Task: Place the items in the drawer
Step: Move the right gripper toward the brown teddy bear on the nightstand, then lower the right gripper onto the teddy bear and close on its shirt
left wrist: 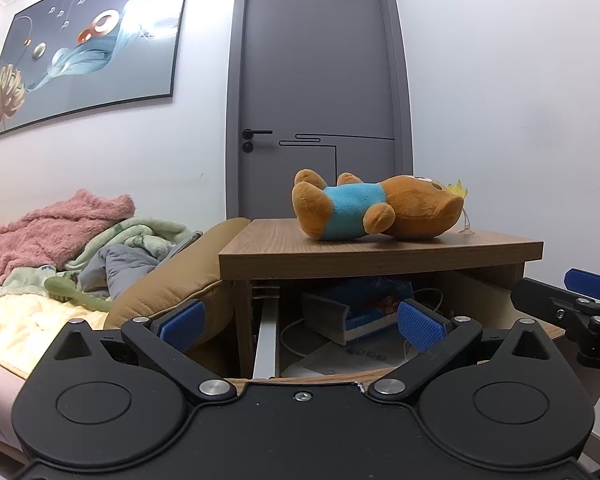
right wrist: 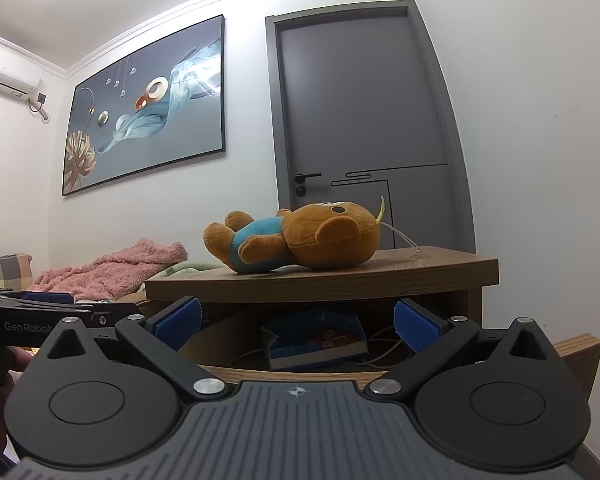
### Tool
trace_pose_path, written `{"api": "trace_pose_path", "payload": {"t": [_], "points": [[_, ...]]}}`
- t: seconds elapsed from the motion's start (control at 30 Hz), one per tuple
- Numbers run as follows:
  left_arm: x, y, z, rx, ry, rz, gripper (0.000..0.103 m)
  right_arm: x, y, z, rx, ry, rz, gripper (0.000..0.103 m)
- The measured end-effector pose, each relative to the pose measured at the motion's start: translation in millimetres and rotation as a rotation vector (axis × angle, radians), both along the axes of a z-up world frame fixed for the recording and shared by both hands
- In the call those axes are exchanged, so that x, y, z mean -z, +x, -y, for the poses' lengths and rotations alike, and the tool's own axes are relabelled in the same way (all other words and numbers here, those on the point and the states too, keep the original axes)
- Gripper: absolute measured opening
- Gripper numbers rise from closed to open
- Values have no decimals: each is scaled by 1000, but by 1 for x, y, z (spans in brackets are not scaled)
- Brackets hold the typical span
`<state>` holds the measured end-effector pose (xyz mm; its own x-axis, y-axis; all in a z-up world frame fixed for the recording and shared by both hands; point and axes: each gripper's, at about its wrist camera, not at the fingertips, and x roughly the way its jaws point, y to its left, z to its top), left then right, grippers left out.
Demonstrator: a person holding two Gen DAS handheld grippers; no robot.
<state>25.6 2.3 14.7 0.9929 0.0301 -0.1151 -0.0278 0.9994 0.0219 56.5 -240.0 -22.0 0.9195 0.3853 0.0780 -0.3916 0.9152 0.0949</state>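
A brown plush bear in a blue shirt [left wrist: 376, 208] lies on its back on top of a wooden nightstand [left wrist: 380, 258]; it also shows in the right wrist view [right wrist: 296, 240]. The drawer [left wrist: 320, 378] under the top is pulled out and holds a blue book [left wrist: 360, 308], papers and a white cable. The book shows in the right wrist view [right wrist: 320, 340] too. My left gripper [left wrist: 300, 322] is open and empty in front of the drawer. My right gripper [right wrist: 298, 324] is open and empty at the same height, to the left gripper's right.
A bed with pink, green and grey blankets [left wrist: 52, 240] and a tan pillow [left wrist: 172, 288] lies left of the nightstand. A grey door [left wrist: 320, 100] stands behind it. A framed picture [left wrist: 88, 44] hangs on the wall.
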Motion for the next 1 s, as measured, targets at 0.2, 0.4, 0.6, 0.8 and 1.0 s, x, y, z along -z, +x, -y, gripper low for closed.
{"api": "trace_pose_path", "payload": {"t": [0.2,0.4,0.6,0.8,1.0], "points": [[0,0,-3,-10,-11,1,102,1,2,1,-2,-1,-2,103],[-2,0,-6,-11,-26,6,102,2,2,4,-2,-1,2,103],[-5,-5,-8,-11,-34,40,102,1,-5,10,25,6,47,103],[-7,-15,-8,-22,-9,146,102,1,-5,13,19,-1,104,103],[-6,-23,-14,-14,-15,205,102,-2,-12,16,-15,16,219,103]]}}
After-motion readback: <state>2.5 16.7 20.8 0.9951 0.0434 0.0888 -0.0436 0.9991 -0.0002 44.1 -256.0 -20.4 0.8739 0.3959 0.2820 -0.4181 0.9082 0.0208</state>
